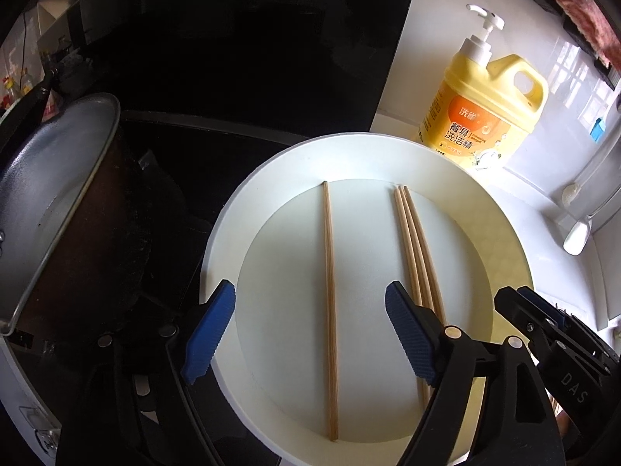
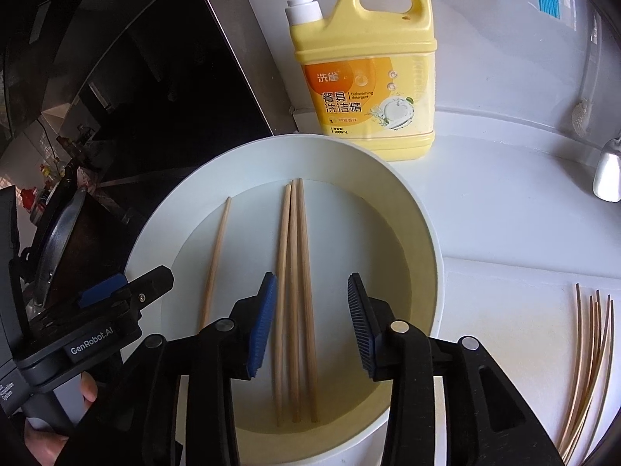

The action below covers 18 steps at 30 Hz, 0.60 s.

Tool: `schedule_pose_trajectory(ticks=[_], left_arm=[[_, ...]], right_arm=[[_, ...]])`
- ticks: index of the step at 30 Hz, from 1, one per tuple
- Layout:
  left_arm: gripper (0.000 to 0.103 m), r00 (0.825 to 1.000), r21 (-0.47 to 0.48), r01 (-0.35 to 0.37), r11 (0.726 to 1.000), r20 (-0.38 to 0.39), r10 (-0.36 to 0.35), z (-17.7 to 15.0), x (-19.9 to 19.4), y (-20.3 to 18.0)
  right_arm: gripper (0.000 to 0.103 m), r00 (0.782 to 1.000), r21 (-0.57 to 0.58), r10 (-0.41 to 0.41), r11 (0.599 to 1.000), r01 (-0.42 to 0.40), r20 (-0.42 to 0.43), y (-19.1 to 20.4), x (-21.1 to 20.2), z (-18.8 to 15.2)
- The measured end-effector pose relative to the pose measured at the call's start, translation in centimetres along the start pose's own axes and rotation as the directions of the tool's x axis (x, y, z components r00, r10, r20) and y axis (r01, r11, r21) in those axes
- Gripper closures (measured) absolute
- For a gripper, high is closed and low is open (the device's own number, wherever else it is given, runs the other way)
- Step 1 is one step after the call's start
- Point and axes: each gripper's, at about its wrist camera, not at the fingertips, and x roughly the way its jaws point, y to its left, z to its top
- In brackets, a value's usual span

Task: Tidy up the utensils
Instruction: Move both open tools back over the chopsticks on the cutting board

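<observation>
Left wrist view: left gripper [image 1: 308,334] spread wide over a white round tray [image 1: 233,209], straddling a single chopstick [image 1: 330,310]. Right gripper [image 2: 312,324], moderately open and empty, straddles three bundled chopsticks [image 2: 295,291]; dish detergent bottle [image 2: 368,73] stands behind the rim.

Tan wooden chopsticks [image 2: 293,303] in a white bowl [image 2: 423,233]; behind the bowl, a yellow, orange-labelled dish soap bottle [image 2: 372,77] with white pump.

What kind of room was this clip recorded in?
Most likely a home kitchen: a bottle of dish soap stands on a white counter, a pan sits on a black stovetop, and chopsticks lie on a white plate.
</observation>
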Motion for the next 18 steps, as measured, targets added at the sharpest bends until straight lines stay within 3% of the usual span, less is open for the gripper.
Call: schedule_pose_trajectory(ticks=[5, 18], left_arm=[[0.023, 1.000, 0.019, 0.006, 1.000, 0.014, -0.006, -0.4, -1.2, -0.6], [0.021, 0.997, 0.094, 0.067, 0.993, 0.022, -0.069, -3.0, -4.3, -5.0]], right_arm=[[0.064, 0.999, -0.005, 0.004, 1.000, -0.004, 0.031, -0.2, -1.8, -0.6], [0.048, 0.996, 0.028, -0.050, 0.998, 0.048, 0.076, -4.9, -6.9, -4.6]])
